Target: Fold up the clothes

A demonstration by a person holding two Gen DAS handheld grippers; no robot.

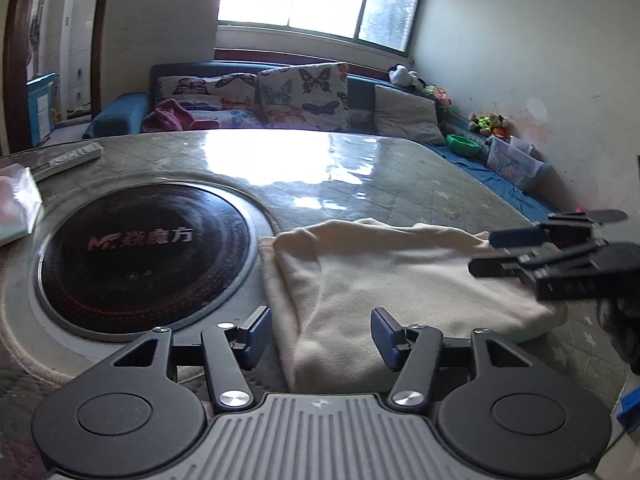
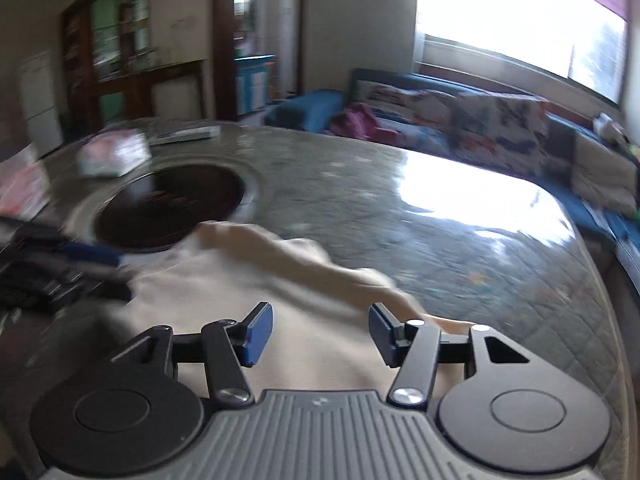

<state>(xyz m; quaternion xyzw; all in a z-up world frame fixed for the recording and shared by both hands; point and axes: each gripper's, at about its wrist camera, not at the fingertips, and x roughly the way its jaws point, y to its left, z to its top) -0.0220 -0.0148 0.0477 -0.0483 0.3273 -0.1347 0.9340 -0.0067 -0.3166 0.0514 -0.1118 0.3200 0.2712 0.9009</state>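
That cream fleecy folded garment [image 1: 404, 280] is lying on the glossy grey quilted tabletop [image 1: 360, 176], looking soft, light and floppy, so I'm guessing edges are the spot. Left gripper [image 1: 320, 336] and right gripper [image 2: 320, 334] are both hanging partly open, gripping nothing.

The right gripper [image 2: 320, 334] hangs with jaws apart over a cream garment [image 2: 256, 292] on the table [image 2: 400, 216]; the left gripper [image 2: 80, 268] sits at nine o'clock, blurred.
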